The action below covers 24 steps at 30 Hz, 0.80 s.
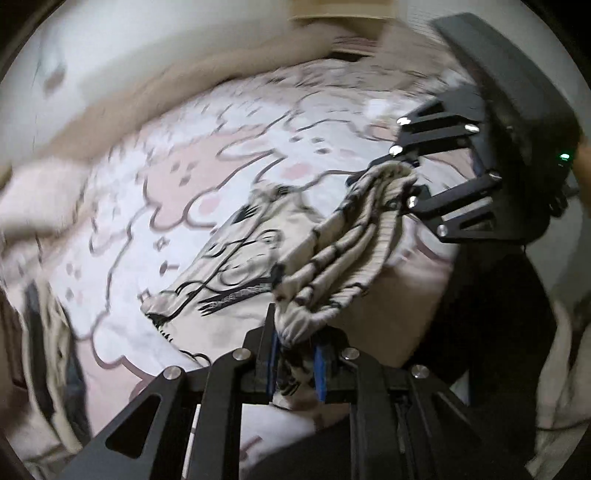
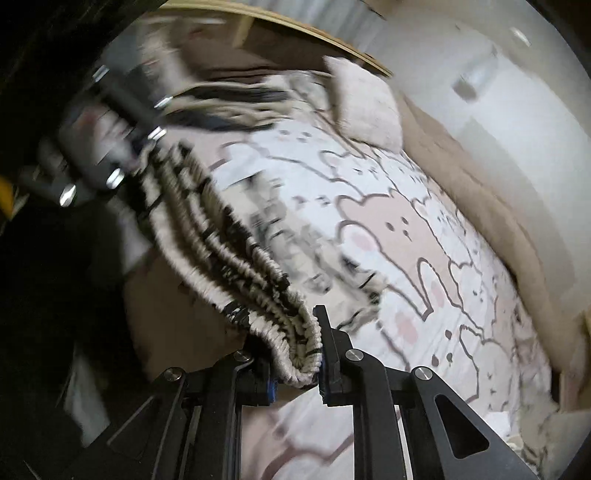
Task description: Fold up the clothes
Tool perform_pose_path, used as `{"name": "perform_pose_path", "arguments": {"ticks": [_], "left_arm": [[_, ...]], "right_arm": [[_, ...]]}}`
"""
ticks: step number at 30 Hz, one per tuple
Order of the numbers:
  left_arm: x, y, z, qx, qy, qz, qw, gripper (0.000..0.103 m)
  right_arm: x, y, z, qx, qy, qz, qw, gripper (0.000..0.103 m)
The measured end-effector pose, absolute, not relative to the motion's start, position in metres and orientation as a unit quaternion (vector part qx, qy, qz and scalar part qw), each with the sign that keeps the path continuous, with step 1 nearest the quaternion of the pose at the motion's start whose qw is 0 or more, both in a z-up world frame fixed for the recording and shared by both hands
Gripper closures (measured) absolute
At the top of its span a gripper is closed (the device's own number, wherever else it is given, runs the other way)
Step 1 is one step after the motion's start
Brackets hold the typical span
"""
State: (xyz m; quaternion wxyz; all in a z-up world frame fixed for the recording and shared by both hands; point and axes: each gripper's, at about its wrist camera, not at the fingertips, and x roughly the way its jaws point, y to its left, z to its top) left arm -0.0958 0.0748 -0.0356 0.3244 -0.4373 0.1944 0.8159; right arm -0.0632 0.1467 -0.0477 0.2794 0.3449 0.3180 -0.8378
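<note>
A cream garment with black print and a ribbed elastic waistband (image 1: 332, 266) is stretched in the air between my two grippers above the bed. My left gripper (image 1: 295, 365) is shut on one end of the waistband. My right gripper (image 1: 408, 181) shows at the right of the left wrist view, shut on the other end. In the right wrist view the waistband (image 2: 229, 251) runs from my right gripper (image 2: 295, 365) up to my left gripper (image 2: 125, 158), which is blurred. The garment's printed body (image 1: 236, 266) hangs down toward the bedspread.
Under the garment lies a bed with a pink and white cartoon-animal bedspread (image 2: 424, 240). A pale pillow (image 2: 365, 99) sits at its head by a wooden headboard (image 2: 295, 29). A beige blanket (image 2: 498, 206) runs along the white wall. Other clothes (image 1: 48, 350) lie at the bed's left.
</note>
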Motion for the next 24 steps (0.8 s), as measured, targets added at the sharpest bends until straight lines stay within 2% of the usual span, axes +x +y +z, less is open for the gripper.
{"name": "perform_pose_path", "arguments": {"ticks": [7,15,16,17,18,20,21,23,24], "left_arm": [[-0.164,0.044,-0.084,-0.524,0.110,0.795,0.287,0.087],[-0.211,0.016,-0.135,-0.568,0.072,0.775,0.268,0.087],[-0.213,0.013,-0.141,-0.576,0.064,0.770,0.266,0.087],[-0.215,0.010,-0.147,-0.584,0.056,0.766,0.264,0.084],[-0.213,0.005,-0.148,-0.584,0.045,0.767,0.263,0.082],[-0.210,-0.004,-0.148,-0.584,0.024,0.768,0.262,0.073],[-0.206,-0.011,-0.143,-0.580,0.014,0.773,0.258,0.069],[-0.194,-0.026,-0.131,-0.569,-0.014,0.787,0.240,0.048],[-0.187,-0.036,-0.123,-0.562,-0.035,0.794,0.230,0.046]], "right_arm": [[-0.161,0.130,-0.092,0.417,0.289,-0.814,0.283,0.086],[-0.225,0.122,-0.157,0.491,0.258,-0.784,0.279,0.085],[-0.229,0.123,-0.164,0.497,0.249,-0.785,0.274,0.082],[-0.231,0.126,-0.169,0.500,0.238,-0.790,0.263,0.067],[-0.233,0.131,-0.171,0.499,0.224,-0.799,0.250,0.044],[-0.235,0.147,-0.165,0.488,0.178,-0.824,0.224,0.026],[-0.236,0.159,-0.159,0.483,0.147,-0.837,0.211,0.025],[-0.236,0.185,-0.147,0.482,0.073,-0.852,0.189,0.025],[-0.233,0.203,-0.139,0.483,0.019,-0.857,0.178,0.025]]}}
